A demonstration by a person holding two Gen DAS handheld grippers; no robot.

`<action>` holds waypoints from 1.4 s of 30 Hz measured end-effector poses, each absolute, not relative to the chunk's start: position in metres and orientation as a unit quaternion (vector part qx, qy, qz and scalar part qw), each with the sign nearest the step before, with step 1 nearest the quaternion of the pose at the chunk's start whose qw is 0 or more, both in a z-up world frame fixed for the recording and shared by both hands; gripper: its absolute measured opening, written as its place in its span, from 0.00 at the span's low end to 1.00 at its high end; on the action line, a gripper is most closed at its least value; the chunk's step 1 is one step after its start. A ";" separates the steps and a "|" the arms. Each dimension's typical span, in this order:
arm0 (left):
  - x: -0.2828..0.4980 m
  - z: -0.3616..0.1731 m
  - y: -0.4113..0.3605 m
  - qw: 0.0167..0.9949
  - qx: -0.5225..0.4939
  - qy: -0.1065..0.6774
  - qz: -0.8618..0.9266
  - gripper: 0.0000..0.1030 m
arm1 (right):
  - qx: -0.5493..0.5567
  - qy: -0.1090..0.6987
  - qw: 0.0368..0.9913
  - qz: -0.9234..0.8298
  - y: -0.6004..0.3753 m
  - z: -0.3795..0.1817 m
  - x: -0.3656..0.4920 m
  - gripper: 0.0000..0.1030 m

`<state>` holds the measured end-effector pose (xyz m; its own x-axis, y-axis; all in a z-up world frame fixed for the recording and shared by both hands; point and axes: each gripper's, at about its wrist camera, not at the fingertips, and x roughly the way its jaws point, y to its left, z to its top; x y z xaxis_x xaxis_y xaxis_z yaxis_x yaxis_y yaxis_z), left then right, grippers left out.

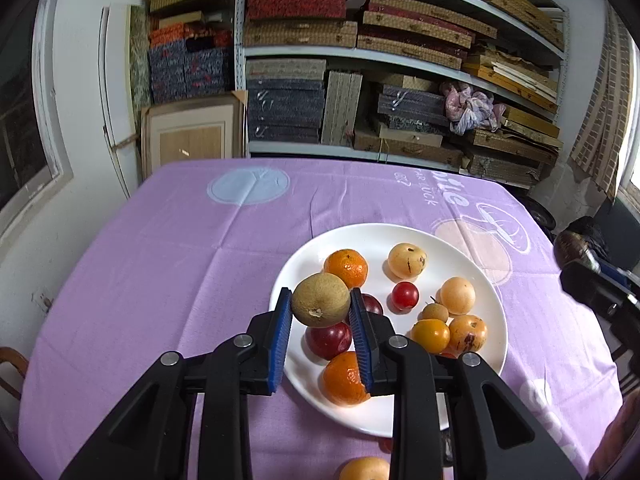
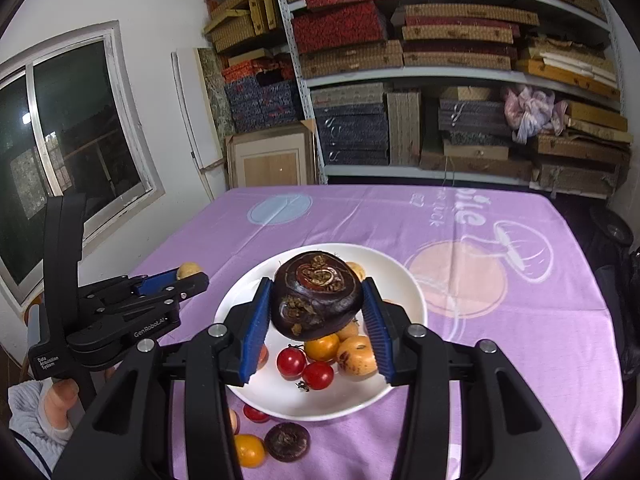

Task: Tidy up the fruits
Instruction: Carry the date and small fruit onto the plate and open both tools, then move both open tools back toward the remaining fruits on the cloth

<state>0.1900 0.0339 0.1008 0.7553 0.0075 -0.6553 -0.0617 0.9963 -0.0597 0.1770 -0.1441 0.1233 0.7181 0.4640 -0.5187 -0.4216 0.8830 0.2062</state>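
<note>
A white plate [image 1: 496, 332] on the purple tablecloth holds several fruits: oranges [image 1: 346, 267], red plums [image 1: 328, 340], a cherry tomato [image 1: 405, 295] and pale yellow fruits [image 1: 407, 260]. My left gripper [image 1: 320, 307] is shut on a tan round fruit [image 1: 321, 299] and holds it above the plate's left side. My right gripper [image 2: 316, 304] is shut on a dark water chestnut [image 2: 317, 300] above the plate [image 2: 412, 292]. The left gripper [image 2: 182, 278] also shows in the right wrist view, at the left.
Loose fruits lie on the cloth before the plate: a dark water chestnut [image 2: 287, 441], a yellow fruit [image 2: 249, 450], a cherry tomato [image 2: 255, 414]. Shelves with boxes [image 1: 360, 60] stand behind the table. A window [image 2: 60, 128] is at the left.
</note>
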 end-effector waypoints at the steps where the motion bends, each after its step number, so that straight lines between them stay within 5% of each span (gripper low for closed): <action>1: 0.198 0.094 0.035 0.932 -0.047 0.360 0.016 0.28 | 0.036 0.300 0.923 0.240 -0.135 0.114 0.187 0.43; 14: 0.249 0.037 0.033 0.914 -0.038 0.404 0.014 0.29 | -0.035 0.366 0.904 0.218 -0.088 0.035 0.249 0.43; 16: 0.247 0.036 0.032 0.917 -0.026 0.398 0.021 0.37 | -0.038 0.369 0.902 0.221 -0.087 0.029 0.251 0.43; 18: 0.246 0.038 0.033 0.919 -0.026 0.393 0.022 0.58 | -0.040 0.367 0.903 0.221 -0.086 0.027 0.252 0.43; 22: 0.241 0.042 0.043 0.922 -0.036 0.384 0.031 0.71 | -0.037 0.356 0.908 0.219 -0.091 0.031 0.251 0.58; 29: 0.227 0.060 0.051 0.931 -0.044 0.361 0.046 0.84 | -0.016 0.303 0.923 0.236 -0.107 0.079 0.222 0.67; 32: 0.213 0.070 0.047 0.935 -0.036 0.351 0.044 0.85 | 0.000 0.264 0.932 0.249 -0.119 0.111 0.192 0.80; 42: 0.124 0.065 0.027 0.934 0.027 0.353 0.047 0.94 | -0.005 0.256 0.934 0.251 -0.159 0.116 0.091 0.95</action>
<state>0.1240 0.0274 0.0646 0.7469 0.1059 -0.6565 -0.0683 0.9942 0.0827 0.0911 -0.1591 0.1162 0.7432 0.4663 -0.4799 -0.4712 0.8739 0.1194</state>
